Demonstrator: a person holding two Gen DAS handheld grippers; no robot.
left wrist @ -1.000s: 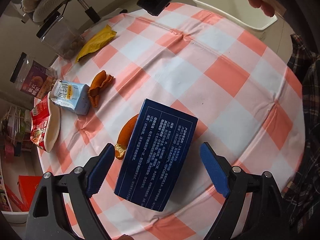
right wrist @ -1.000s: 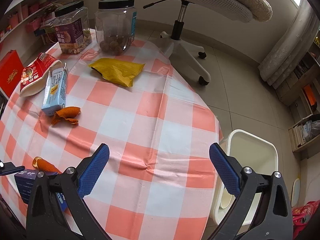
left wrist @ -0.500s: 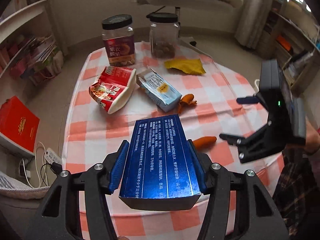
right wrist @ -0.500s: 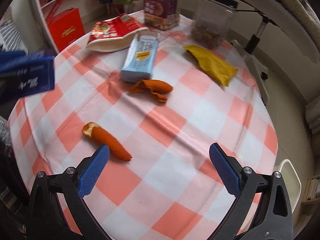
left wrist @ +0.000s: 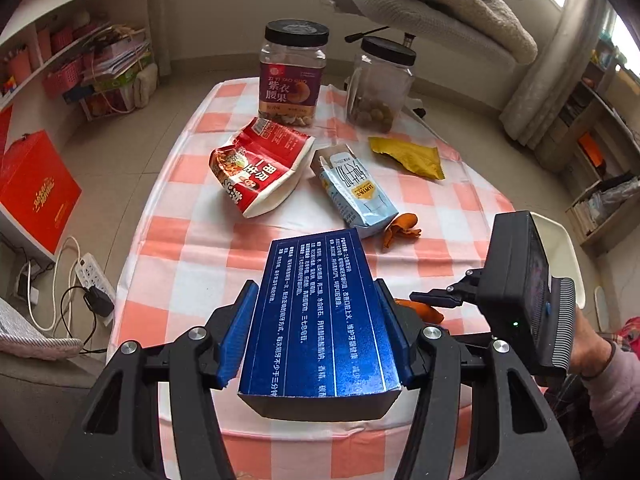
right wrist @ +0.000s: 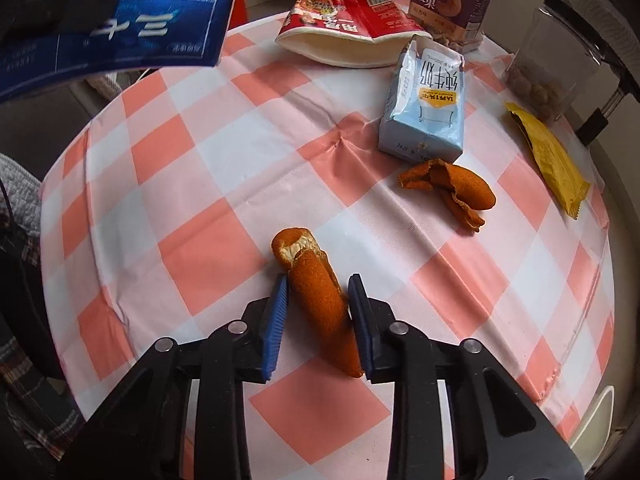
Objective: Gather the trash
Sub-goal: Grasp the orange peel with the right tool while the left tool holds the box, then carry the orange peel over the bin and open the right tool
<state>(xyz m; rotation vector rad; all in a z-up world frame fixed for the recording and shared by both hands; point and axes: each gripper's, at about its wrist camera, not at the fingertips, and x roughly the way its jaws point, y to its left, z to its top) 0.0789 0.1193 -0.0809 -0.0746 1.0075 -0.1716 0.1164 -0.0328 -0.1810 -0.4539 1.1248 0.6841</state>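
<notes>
The left gripper [left wrist: 316, 340] holds the blue box [left wrist: 320, 320] up at the bottom middle. The right gripper [right wrist: 318, 312] squeezes an orange peel [right wrist: 320, 300] on the table [right wrist: 224, 184]. The milk carton [right wrist: 426, 108], red bag [right wrist: 352, 28], yellow wrapper [right wrist: 548, 156] and another peel [right wrist: 452, 190] are left.

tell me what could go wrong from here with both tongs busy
The right tongs pinch the curled orange peel only by its sides, low on the tablecloth; the peel may crush or slip out as it lifts. The left tongs hold the blue box raised over the table; its free far end could tip or slide loose.
</notes>
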